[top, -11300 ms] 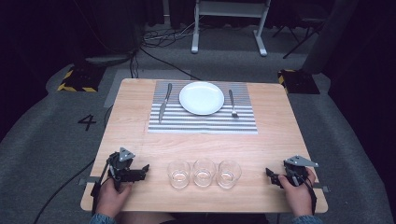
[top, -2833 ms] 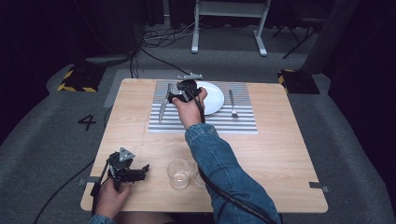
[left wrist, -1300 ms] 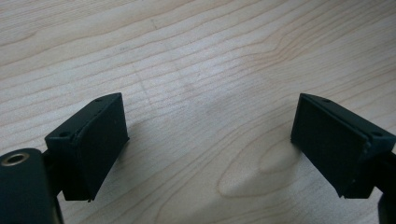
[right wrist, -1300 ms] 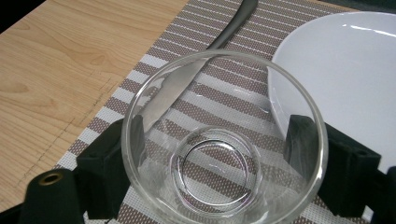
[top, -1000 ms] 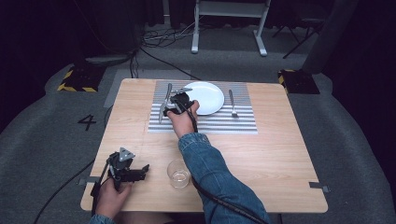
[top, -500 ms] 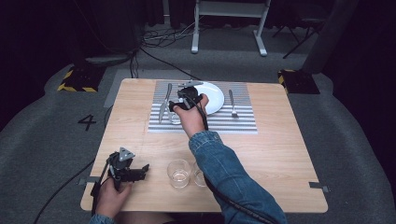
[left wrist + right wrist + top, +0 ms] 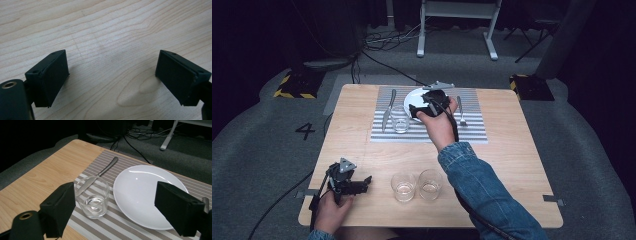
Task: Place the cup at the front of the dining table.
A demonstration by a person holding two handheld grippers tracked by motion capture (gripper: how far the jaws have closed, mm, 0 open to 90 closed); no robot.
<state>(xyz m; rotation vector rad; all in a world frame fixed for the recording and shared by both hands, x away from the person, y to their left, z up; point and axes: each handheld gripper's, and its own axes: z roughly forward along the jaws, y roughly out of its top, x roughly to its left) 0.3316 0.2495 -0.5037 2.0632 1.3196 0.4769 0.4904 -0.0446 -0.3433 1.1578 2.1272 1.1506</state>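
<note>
A clear glass (image 7: 400, 120) (image 7: 92, 197) stands upright on the striped placemat (image 7: 472, 131), just right of the knife (image 7: 387, 110) (image 7: 100, 173) and left of the white plate (image 7: 412, 98) (image 7: 147, 192). My right gripper (image 7: 414, 111) (image 7: 115, 210) hovers over the plate's near left side, open, its jaws a little apart from the glass and holding nothing. A fork (image 7: 460, 111) lies right of the plate. My left gripper (image 7: 365, 183) (image 7: 112, 80) rests open on bare wood at the front left.
Two more empty glasses (image 7: 404, 186) (image 7: 430, 181) stand side by side near the table's front edge (image 7: 432, 222), right of the left gripper. Cables and a metal stand's feet (image 7: 457, 30) lie on the floor beyond the table.
My right gripper has let go of the glass on the placemat and drawn back to the right, over the plate. The left gripper has stayed put.
</note>
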